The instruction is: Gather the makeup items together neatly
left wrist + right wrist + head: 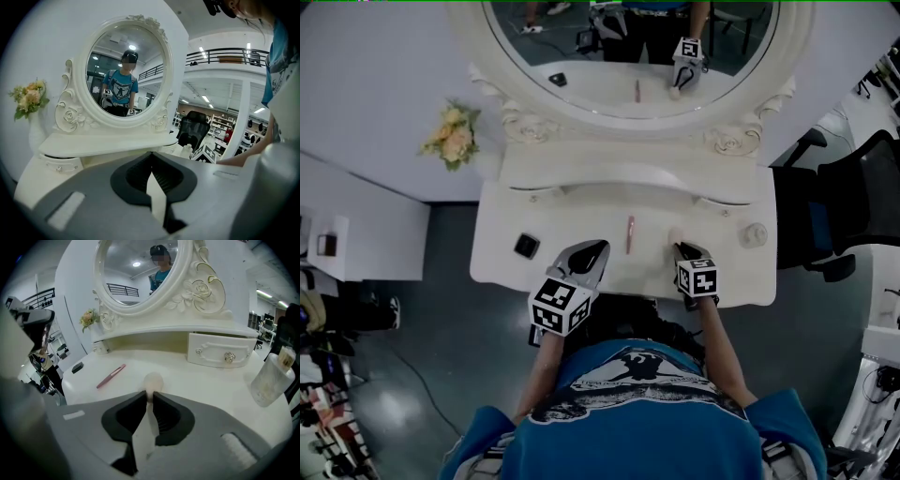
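My right gripper (pixel 150 397) is shut on a pale pink makeup sponge (pixel 153 380), whose rounded end sticks out past the fingertips just above the white vanity top (pixel 206 385). The head view shows the sponge (pixel 677 236) in front of the right gripper (pixel 683 250). A pink lip pencil (pixel 630 234) lies between the two grippers and appears to the left in the right gripper view as the pencil (pixel 111 376). A small black compact (pixel 526 246) sits at the left. My left gripper (pixel 596 249) hovers near the front edge, its jaws (pixel 151 154) shut on nothing.
A clear bottle (pixel 271 378) stands at the right of the vanity top (pixel 731 281), near a small drawer (pixel 220 352). The oval mirror (pixel 628 56) rises behind a raised shelf. A flower bunch (pixel 452 136) sits at the far left. A black chair (pixel 853 206) stands to the right.
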{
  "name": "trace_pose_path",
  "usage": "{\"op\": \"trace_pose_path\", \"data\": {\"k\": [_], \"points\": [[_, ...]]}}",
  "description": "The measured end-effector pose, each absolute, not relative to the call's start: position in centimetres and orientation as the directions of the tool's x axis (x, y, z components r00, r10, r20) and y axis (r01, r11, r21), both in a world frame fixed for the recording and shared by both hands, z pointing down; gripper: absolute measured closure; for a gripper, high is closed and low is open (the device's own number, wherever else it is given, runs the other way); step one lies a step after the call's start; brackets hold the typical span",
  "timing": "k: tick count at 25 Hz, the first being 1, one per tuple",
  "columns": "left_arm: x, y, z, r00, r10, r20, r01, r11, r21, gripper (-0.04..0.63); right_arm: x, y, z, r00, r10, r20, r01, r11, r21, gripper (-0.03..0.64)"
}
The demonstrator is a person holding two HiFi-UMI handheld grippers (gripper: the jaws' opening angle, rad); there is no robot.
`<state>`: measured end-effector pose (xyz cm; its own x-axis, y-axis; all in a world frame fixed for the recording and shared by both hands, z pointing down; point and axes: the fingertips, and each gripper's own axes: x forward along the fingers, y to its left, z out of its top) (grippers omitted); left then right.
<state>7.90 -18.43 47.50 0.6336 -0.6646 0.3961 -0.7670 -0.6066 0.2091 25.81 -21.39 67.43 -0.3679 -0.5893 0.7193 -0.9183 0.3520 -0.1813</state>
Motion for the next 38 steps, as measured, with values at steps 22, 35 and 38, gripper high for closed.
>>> {"op": "trace_pose_path", "data": {"k": [22,35,38], "points": [[3.2,-18.7,47.4,0.604,-0.699,0.382,-0.794,-0.57,0.212,0.583,23.5,-22.1,63.6,-0.397,-0.631,0.666,-0.907,0.383,-0.177,0.463],[-5.3,-17.8,47.3,0.48,-0.797,0.366,-0.877,-0.433,0.207,0.583,10.1,-22.7,63.4,-0.565,-0.492,0.663,-0.755,0.631,-0.175,0.463],[-7.8,-17.4,47.3,0.442,-0.82,0.365,-0.897,-0.391,0.207,0.583,6.3,-22.5,63.5,-0.602,-0.443,0.664,-0.702,0.69,-0.177,0.462]]}}
